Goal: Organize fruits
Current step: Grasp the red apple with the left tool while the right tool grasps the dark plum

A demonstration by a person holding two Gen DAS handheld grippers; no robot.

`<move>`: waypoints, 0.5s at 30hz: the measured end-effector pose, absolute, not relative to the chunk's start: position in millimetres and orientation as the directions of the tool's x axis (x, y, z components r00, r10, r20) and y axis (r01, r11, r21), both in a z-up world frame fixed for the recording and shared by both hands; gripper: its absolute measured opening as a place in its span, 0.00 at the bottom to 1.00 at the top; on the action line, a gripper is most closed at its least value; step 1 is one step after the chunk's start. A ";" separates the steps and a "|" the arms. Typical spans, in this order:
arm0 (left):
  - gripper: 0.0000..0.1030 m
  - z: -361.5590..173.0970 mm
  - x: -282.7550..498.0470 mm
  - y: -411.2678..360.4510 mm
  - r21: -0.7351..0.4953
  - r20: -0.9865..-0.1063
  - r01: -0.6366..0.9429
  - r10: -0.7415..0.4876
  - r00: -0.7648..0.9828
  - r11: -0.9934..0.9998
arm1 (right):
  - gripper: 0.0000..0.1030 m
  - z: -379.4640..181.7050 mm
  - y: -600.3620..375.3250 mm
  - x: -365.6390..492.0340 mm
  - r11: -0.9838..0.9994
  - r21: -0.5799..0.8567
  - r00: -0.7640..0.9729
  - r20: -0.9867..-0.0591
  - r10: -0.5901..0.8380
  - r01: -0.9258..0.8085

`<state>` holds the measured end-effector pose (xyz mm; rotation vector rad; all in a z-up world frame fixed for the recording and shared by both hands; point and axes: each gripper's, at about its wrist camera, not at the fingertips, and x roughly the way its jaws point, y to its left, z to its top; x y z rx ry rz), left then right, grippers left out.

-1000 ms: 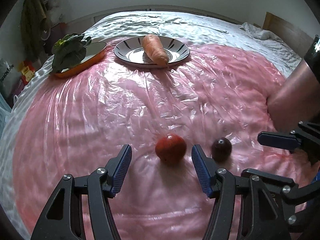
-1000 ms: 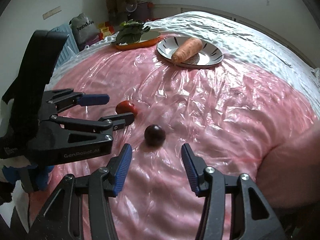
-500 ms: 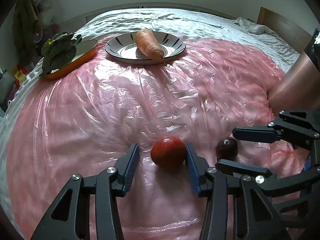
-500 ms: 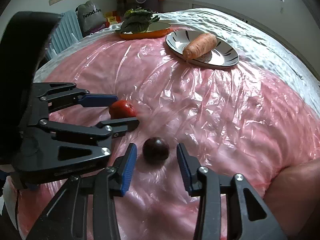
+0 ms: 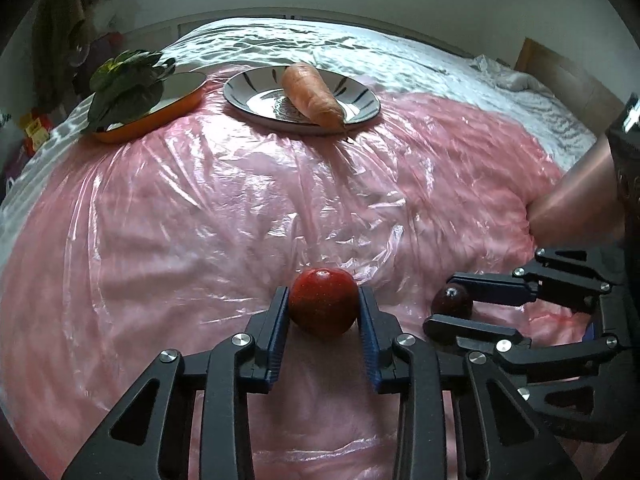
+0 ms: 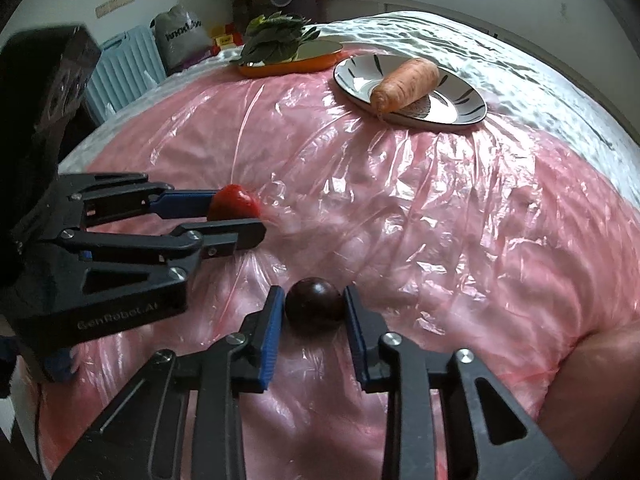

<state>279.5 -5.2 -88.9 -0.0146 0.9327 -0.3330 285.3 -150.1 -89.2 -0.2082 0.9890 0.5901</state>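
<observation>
Right, both pairs of jaws have just been closing, so here's the scene from the big stuff down. Everything sits on a pink plastic sheet (image 5: 224, 200) spread over a soft bed (image 5: 320, 48), and that's my first worry: the film is crinkly and slick on a giving surface, so a lift could drag plastic up with the fruit or let it roll if a grip slips.

Far side: an orange dish (image 5: 160, 114) with a leafy green (image 5: 126, 86), and beside it a striped plate (image 5: 356, 98) holding a carrot (image 5: 310, 94). I judge one of those is where the fruit goes, though I can't tell which.

My left gripper (image 5: 323, 312) has its blue pads pressed on both flanks of the red apple (image 5: 323, 306), which rests on the sheet, seated near the fingertips. That's shallow; a tilt could pop it out forward.

My right gripper (image 6: 313, 312) has closed the same way on the dark plum (image 6: 314, 308), pads touching both sides, fruit low on the sheet and again out near the tips. It's small, round and glossy, so too little squeeze and it squirts free.

Both tools sit close side by side, so raising them together risks knocking linkages.
</observation>
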 end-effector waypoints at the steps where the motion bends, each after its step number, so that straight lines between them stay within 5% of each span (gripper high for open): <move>1: 0.28 -88.1 279.0 -2.6 -0.166 -0.783 0.267 -0.291 0.550 0.949 | 0.33 -88.1 -150.9 285.2 0.827 0.103 0.410 -0.831 0.377 -0.553; 15: 0.28 -65.4 248.1 30.0 -0.195 -0.765 0.205 -0.280 0.581 0.959 | 0.33 -61.2 -154.2 260.0 0.838 0.113 0.437 -0.812 0.387 -0.533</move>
